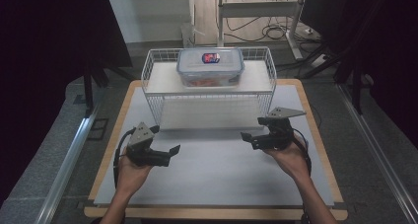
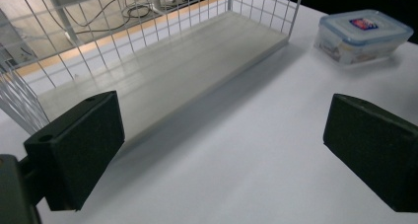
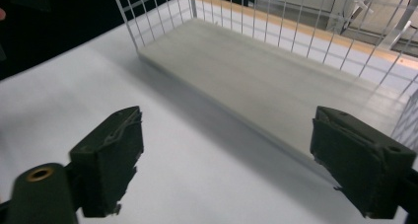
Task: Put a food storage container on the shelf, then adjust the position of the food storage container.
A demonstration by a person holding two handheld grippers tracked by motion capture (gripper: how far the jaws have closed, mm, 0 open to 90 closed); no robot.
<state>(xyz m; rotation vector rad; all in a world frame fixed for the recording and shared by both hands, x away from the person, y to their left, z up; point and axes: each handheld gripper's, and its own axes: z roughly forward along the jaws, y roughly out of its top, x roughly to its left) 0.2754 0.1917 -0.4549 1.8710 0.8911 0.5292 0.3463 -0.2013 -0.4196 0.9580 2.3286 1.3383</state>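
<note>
A clear plastic box with a blue lid (image 1: pixel 210 66) sits on the top shelf of a white wire rack (image 1: pixel 153 93) at the back of the table. In the left gripper view a box of that kind (image 2: pixel 362 34) rests on a white surface past the corner of the rack (image 2: pixel 148 81). My left gripper (image 1: pixel 170 154) (image 2: pixel 222 130) hovers in front of the rack's left end, open, with nothing between its jaws. My right gripper (image 1: pixel 248 140) (image 3: pixel 226 145) is held in front of the rack's right end, also open and holding nothing. Both face the pale lower shelf board (image 3: pixel 256 71).
A white mat (image 1: pixel 222 174) covers the wooden table (image 1: pixel 217 213), bare between the two hands. Behind the table are a metal frame and loose cables on the floor (image 1: pixel 276 31). Dark curtains hang on both sides.
</note>
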